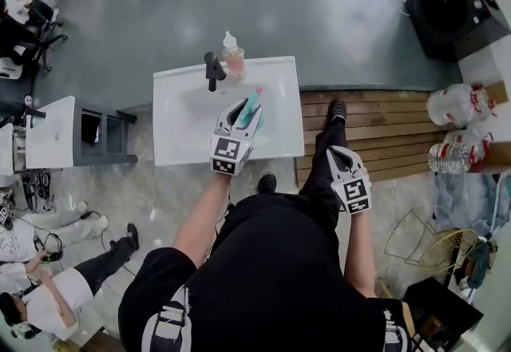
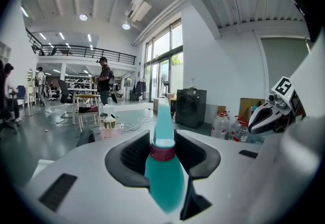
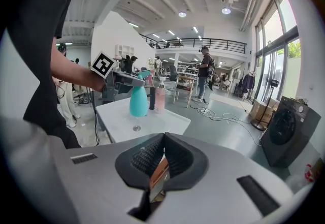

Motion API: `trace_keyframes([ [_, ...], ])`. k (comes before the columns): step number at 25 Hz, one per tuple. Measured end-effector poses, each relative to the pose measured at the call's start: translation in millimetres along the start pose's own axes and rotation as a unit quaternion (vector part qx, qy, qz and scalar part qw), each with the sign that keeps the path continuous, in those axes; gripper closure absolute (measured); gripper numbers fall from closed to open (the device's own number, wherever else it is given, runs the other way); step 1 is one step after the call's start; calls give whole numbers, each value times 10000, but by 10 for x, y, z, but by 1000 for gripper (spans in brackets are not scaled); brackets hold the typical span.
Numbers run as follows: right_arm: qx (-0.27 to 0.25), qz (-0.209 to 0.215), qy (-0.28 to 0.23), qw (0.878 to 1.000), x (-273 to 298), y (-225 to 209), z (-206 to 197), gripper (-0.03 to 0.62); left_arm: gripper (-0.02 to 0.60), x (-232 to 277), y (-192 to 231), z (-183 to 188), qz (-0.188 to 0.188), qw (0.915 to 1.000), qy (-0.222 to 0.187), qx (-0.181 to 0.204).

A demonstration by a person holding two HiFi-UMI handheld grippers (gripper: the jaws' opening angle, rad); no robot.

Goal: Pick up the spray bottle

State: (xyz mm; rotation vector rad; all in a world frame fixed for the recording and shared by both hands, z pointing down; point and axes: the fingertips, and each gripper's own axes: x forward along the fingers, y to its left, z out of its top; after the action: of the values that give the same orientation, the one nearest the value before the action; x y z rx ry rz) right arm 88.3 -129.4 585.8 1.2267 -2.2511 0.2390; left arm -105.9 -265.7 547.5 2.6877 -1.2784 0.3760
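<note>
two tools out: left hand-held gripper [image 2: 163,140] pinches the teal spray bottle [image 2: 163,180] by its neck over the white surface [image 1: 182,131]; right hand-held gripper [image 3: 161,159], off to its right, is pressed together, empty.

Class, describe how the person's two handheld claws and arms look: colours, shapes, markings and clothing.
Both the left claw and the right claw have smooth white moulded shells, with black ribbed pads lining the jaws. Each carries a cube with black-and-white square markers. No cables show. The person wears a black short-sleeved top; the forearms are bare.
</note>
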Motion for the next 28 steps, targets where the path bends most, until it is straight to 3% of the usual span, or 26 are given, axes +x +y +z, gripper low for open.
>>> trace_keyframes([
  [28, 109, -34, -92, 9999, -299, 362, -159, 579, 419, -432, -273, -53, -183, 9998, -11, 64],
])
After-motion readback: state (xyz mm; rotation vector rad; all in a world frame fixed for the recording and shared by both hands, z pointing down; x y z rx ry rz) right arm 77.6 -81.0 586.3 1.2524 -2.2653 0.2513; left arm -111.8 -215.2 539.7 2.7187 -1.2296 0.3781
